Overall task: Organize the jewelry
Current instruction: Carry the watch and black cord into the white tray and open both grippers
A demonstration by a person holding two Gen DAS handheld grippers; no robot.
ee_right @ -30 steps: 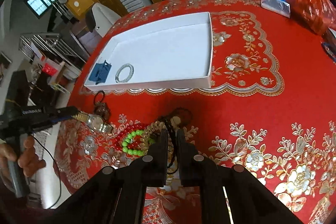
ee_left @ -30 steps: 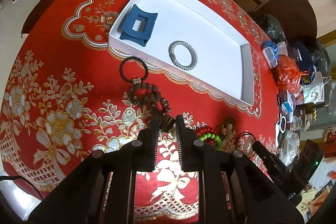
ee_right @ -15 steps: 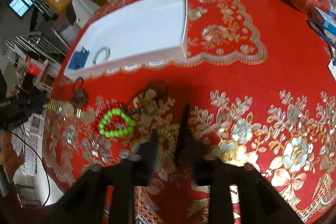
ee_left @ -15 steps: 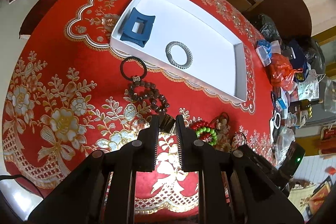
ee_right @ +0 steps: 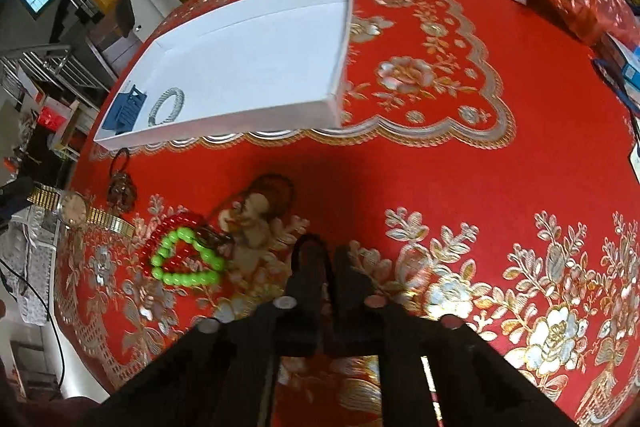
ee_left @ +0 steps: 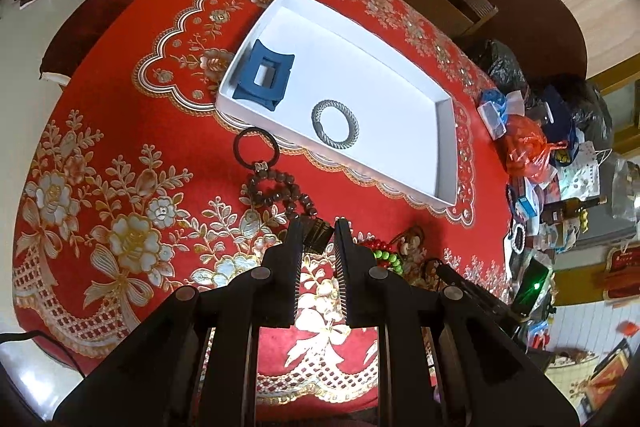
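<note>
**Caught by the band, bound for the tray**

Clenched on one end of the gold watch (ee_right: pixel 74 211) strap: the jaws of the left gripper (ee_left: pixel 318 227), gripping there, it seems, to spare the dial and let the rest trail free. Hanging low over the desk's (ee_right: pixel 440 179) near-left edge, short of the white tray (ee_left: pixel 448 147). Already laid inside that tray, at its left end: a blue hair claw (ee_left: pixel 264 77) and a silver mesh bracelet (ee_left: pixel 335 125), side by side but apart, leaving most of the floor bare for further pieces. Left loose on the red cloth just in front of the tray: a black hair tie (ee_left: pixel 256 149) touching a brown bead bracelet (ee_left: pixel 276 191); farther right, a green bead bracelet (ee_right: pixel 186 259) overlapping a red bead bracelet (ee_right: pixel 168 227). Poised beside that heap, likely for the next pick: the right gripper (ee_right: pixel 326 255), jaws drawn close and blurred, so cannot tell whether clenched.
</note>
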